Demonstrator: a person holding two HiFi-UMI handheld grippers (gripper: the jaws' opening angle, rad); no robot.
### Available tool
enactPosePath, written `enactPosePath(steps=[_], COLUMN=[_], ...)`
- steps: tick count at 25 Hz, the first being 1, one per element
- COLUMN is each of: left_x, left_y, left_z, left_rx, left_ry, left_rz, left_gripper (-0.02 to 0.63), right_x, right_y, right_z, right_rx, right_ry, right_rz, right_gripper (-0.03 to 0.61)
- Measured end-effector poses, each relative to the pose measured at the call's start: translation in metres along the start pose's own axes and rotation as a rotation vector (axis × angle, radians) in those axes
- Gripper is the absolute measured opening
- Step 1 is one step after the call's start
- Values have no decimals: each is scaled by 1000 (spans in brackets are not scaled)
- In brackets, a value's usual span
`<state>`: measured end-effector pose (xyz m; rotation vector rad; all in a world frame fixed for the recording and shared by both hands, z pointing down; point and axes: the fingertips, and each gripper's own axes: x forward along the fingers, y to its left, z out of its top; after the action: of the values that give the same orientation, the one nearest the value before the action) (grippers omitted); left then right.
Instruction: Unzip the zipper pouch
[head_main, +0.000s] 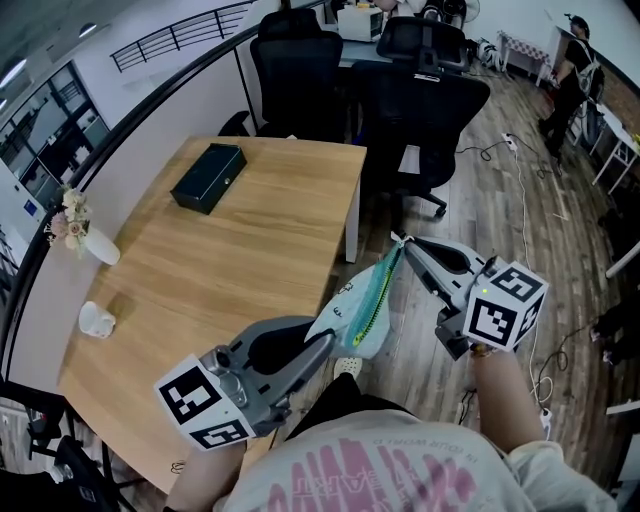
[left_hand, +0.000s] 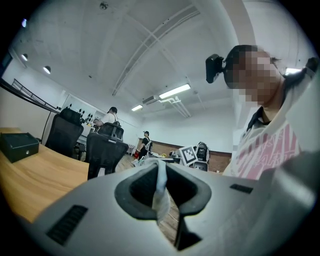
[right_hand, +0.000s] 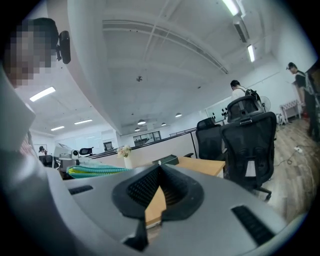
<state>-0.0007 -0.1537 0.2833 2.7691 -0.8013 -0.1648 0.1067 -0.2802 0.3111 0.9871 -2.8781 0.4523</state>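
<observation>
Steeply down from the head onto the light wooden bench (head_main: 260, 230); low, close, upward in both gripper views toward white ceiling (left_hand: 150, 50); sharing black mesh office chairs (head_main: 420, 95)

I see a light wooden table (head_main: 250, 250). A black box (head_main: 208, 178) lies near its far end, a white vase of flowers (head_main: 88, 238) stands at the left edge, and there's a small white cup-like thing (head_main: 97, 319) closer to me. Black office chairs (head_main: 425, 110) stand beyond. White cables (head_main: 520, 190) run on the wood floor (head_main: 560, 260). A person (head_main: 572, 70) stands far right.
</observation>
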Motion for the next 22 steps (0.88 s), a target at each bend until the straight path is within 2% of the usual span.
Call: enactPosePath(steps=[5,8,11,14,17,22], left_x=[2,3,1,-3,-11,-19], left_y=[12,17,23,32,48,84], left_z=[-3,-4,-7,-12,-18,-29], left_rx=[-102,-125,-138,-157,-175,-152], left_ry=[-42,-52,-52,-54,-62,-64], left_rz=[9,16,40,85,179,412], left_gripper=[48,48,48,48,48,48], right_x=[16,26,34,39,43,48], right_y=[-8,-10,-13,-17,-15,-6], right_z=[-19,-35,-53,-68,-76,-70], right_rx=[184,285,329,349,357,362], right_ry=[4,16,45,72,92,93], right_rz=[58,81,70,22,-14,-33], right_gripper=[3,9,27,61,61,60])
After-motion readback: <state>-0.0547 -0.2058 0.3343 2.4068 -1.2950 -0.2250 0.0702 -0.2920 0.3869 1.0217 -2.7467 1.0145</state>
